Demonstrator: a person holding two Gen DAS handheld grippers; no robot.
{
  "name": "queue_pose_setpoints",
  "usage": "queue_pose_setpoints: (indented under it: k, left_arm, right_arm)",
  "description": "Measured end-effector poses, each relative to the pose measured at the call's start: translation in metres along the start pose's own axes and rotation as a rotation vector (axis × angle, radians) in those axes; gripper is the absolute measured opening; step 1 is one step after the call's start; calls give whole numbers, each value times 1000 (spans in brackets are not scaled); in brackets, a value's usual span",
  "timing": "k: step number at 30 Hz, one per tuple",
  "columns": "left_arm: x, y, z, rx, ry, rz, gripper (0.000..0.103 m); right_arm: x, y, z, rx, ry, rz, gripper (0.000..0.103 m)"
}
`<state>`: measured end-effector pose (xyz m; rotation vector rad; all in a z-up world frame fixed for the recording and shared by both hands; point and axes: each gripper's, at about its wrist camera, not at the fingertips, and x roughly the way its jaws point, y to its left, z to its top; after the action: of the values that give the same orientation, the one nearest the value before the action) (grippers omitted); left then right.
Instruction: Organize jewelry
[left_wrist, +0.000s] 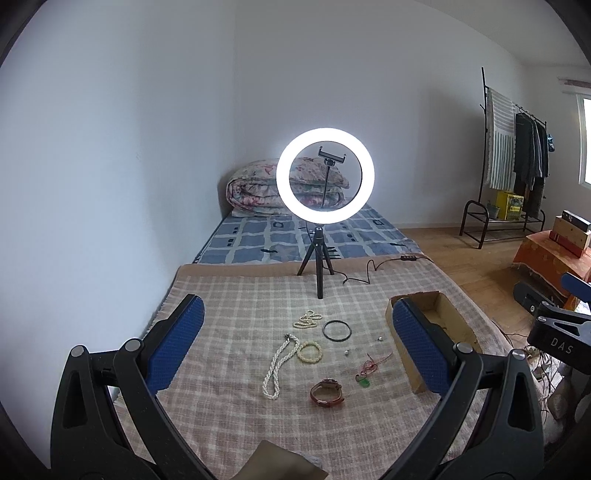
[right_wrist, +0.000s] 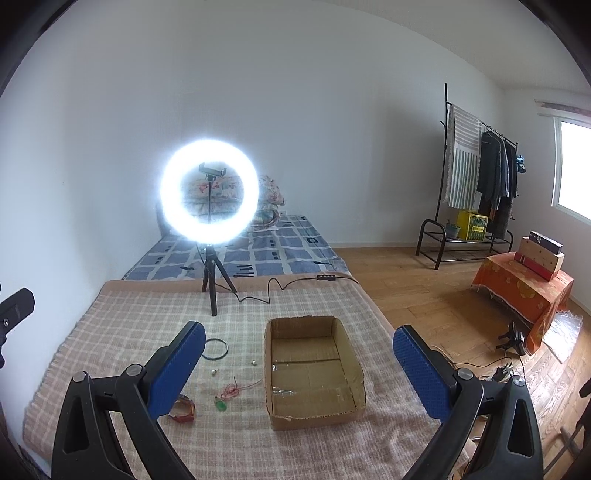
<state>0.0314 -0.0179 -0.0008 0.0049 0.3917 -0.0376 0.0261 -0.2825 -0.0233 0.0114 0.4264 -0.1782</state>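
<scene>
Jewelry lies on a checked blanket: a long white pearl necklace, a cream bead bracelet, a small pearl strand, a black bangle, a red-strap watch, a red cord with green pendant and two small pearl earrings. An open cardboard box stands empty to their right. My left gripper is open above the jewelry. My right gripper is open above the box.
A lit ring light on a tripod stands at the blanket's far edge, its cable trailing right. Folded quilt on the mattress behind. Clothes rack and an orange-covered stand at right on wood floor.
</scene>
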Motion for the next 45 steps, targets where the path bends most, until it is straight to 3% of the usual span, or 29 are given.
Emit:
queue_pose_setpoints:
  k: [17, 32, 45]
  left_arm:
    - [-35, -8, 9, -20, -35, 41, 103]
    - [-32, 9, 5, -11, -27, -35, 103]
    - [-25, 30, 2, -29, -20, -54, 103]
  right_arm:
    - [-18, -14, 2, -4, -27, 45, 103]
    - [-36, -3, 4, -2, -2, -27, 103]
    - [-47, 24, 1, -42, 13, -60, 103]
